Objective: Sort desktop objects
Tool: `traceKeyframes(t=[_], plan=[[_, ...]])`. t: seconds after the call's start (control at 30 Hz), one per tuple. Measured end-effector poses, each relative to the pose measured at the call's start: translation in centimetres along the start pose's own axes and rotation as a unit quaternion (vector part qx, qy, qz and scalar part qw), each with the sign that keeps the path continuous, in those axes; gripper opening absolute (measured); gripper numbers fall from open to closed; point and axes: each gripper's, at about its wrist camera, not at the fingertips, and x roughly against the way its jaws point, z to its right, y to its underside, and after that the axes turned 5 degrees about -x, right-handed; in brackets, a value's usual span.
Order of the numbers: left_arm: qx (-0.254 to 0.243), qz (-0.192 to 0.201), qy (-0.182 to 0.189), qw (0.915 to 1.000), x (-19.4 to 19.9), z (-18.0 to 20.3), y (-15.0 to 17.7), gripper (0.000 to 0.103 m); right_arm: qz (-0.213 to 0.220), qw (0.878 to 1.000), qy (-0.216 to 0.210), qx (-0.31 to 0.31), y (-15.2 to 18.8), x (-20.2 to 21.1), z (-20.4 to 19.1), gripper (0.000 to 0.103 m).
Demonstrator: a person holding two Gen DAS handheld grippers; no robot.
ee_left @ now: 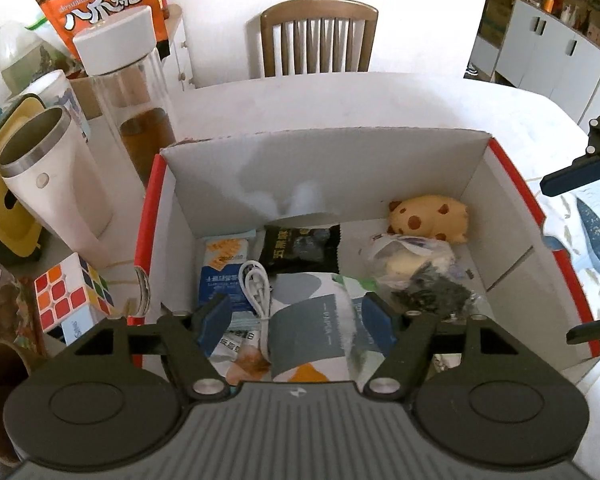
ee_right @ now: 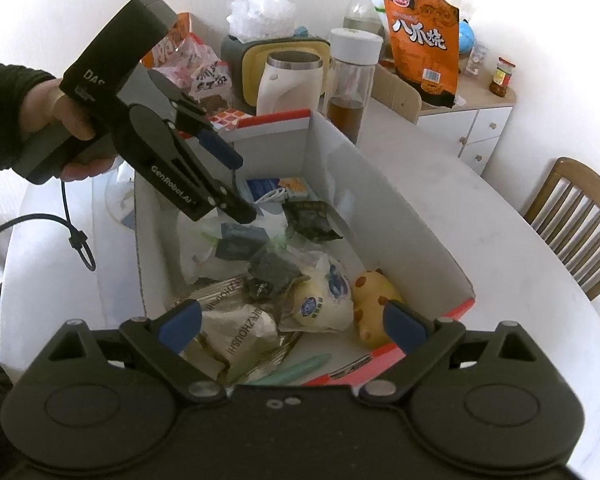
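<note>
Right wrist | left gripper [ee_right: 236, 188] "GenRobot.AI", spread, empty | right gripper [ee_right: 292, 326] spread, empty | bag [ee_right: 424, 40] "八爪烧"

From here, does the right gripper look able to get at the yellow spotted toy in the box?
Probably yes: the right gripper is open above the box, and the yellow spotted toy lies uncovered by the wall, beside a wrapped bun.
</note>
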Motion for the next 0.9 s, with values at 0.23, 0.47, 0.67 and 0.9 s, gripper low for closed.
traceKeyframes(t=[0.23,0.47,0.67,0.9], plan=[[0.001,0.017,0.0,0.9999,2.0,1.1,0.1,0.075,0.017,1.0,0.004,-0.009,-0.2,1.1,-0.5,0.098],[0.003,0.027,0.007,0.9996,3.9,2.2,0.4,0.078,0.036,0.999,0.016,-0.027,-0.2,2.5,-1.5,0.098],[0.006,0.042,0.006,0.9991,5.6,3.3,0.7,0.083,0.048,0.996,0.048,-0.059,0.3,3.2,-2.3,0.098],[0.013,0.055,0.006,0.9984,7.1,4.3,1.2,0.088,0.075,0.989,0.08,-0.102,1.0,4.9,-2.8,0.098]])
